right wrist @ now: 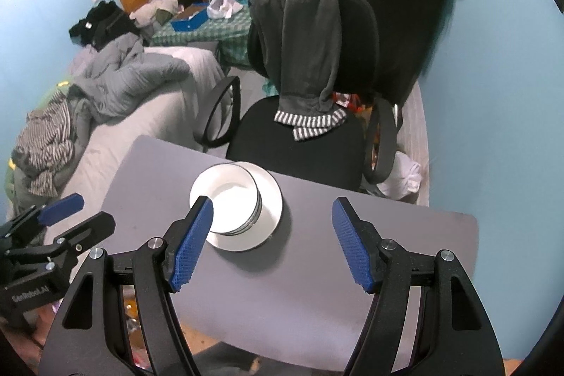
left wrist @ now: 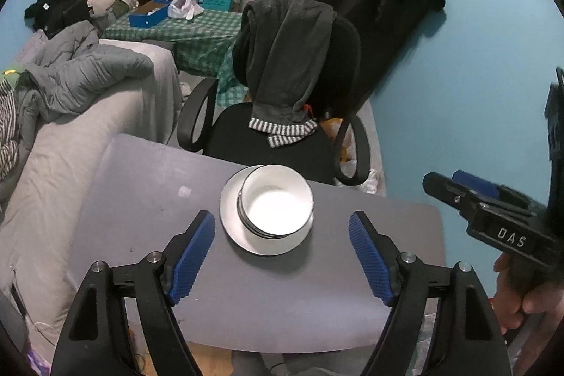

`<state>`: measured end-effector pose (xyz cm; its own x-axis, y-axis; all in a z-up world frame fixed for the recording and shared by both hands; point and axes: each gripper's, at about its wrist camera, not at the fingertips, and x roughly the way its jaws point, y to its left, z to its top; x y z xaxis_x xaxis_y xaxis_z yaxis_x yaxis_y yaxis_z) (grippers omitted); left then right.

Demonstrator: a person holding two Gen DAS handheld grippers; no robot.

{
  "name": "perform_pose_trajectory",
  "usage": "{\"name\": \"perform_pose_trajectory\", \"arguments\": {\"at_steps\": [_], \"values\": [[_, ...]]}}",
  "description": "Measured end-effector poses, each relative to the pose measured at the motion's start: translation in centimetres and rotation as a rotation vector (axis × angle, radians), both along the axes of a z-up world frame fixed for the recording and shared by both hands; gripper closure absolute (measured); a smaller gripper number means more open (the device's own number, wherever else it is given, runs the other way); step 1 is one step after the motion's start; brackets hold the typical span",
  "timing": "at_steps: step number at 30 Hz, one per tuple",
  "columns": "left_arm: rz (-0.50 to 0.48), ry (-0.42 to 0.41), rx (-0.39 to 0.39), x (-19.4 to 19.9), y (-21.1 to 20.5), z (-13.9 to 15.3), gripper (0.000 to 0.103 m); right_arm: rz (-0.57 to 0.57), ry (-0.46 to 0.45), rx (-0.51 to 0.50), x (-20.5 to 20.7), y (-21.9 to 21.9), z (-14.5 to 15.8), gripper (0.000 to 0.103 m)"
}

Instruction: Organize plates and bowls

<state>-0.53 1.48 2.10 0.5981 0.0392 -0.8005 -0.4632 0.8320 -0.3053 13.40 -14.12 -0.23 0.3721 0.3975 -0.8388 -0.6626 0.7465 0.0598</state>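
Now bowls (left wrist: 278, 199) nested on plate (left wrist: 268, 242); both grippers' jaws released, holding nothing, above table (left wrist: 141, 199).

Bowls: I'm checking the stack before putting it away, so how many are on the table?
At least 2, probably more: the bowls sit nested in one stack on the white plate near the table's far edge. Several rims show, but the exact number cannot be told.

"DAS" stands on the right gripper (left wrist: 444, 185); "GenRobot.AI" on the left gripper (right wrist: 75, 212).
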Motion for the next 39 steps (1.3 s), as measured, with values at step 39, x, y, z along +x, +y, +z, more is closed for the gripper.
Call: {"name": "perform_pose_trajectory", "arguments": {"at_steps": [39], "values": [[-0.043,-0.025,0.093,-1.1,-1.8,2.4,0.017,-0.032,0.071,0.061,-0.9,-1.7,0.0,0.034]]}}
